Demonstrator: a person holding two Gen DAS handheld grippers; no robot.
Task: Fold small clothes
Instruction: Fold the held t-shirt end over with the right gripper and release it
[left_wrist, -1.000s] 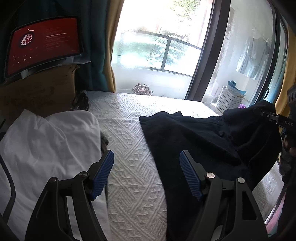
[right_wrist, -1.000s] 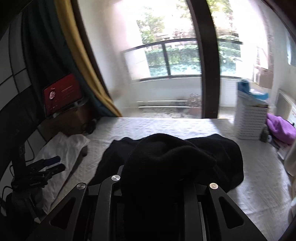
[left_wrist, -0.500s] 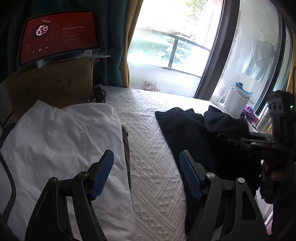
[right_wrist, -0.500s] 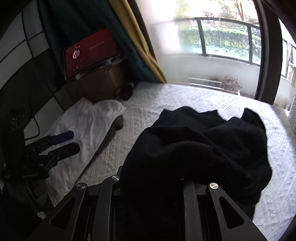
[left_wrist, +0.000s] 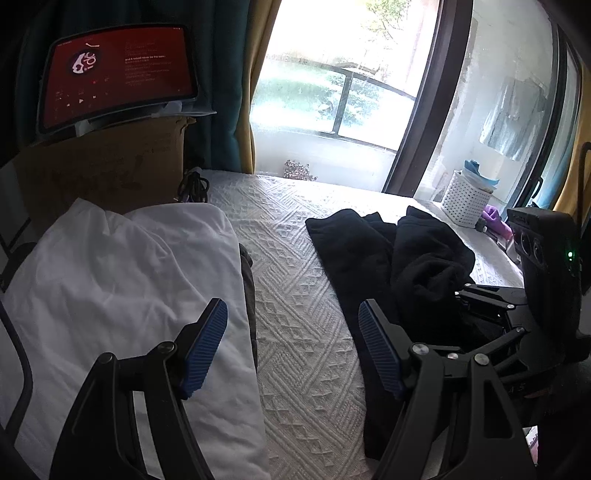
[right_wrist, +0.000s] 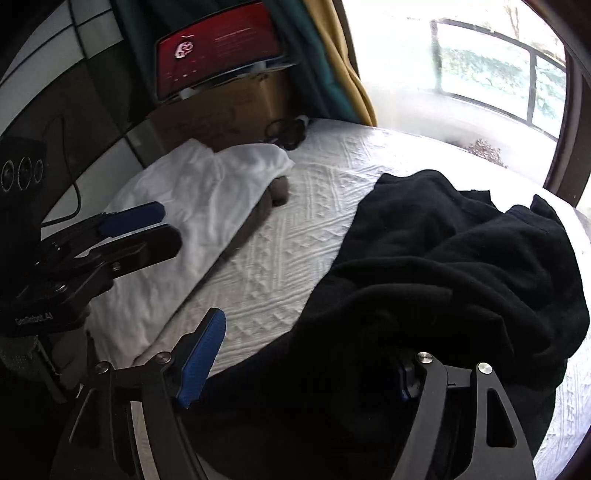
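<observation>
**Black garment let go on the bed**

The right gripper (right_wrist: 310, 354) jaws have just been opened wide; the garment (right_wrist: 461, 266) is draped between them at five o'clock on the bedspread (right_wrist: 280, 258). The left gripper (left_wrist: 291, 347) is held wide apart, empty.

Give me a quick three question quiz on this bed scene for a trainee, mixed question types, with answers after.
1. True or false: the black garment is neatly folded.
2. What lies left of it on the bedspread? A) white cloth B) towel rack C) shoes
3. Fill in: the left gripper has ____ between its pads.

Key:
1. False; it lies bunched. The right gripper has just been opening, with the garment's edge lying loose between its fingers.
2. A, the white cloth.
3. Nothing.
</observation>
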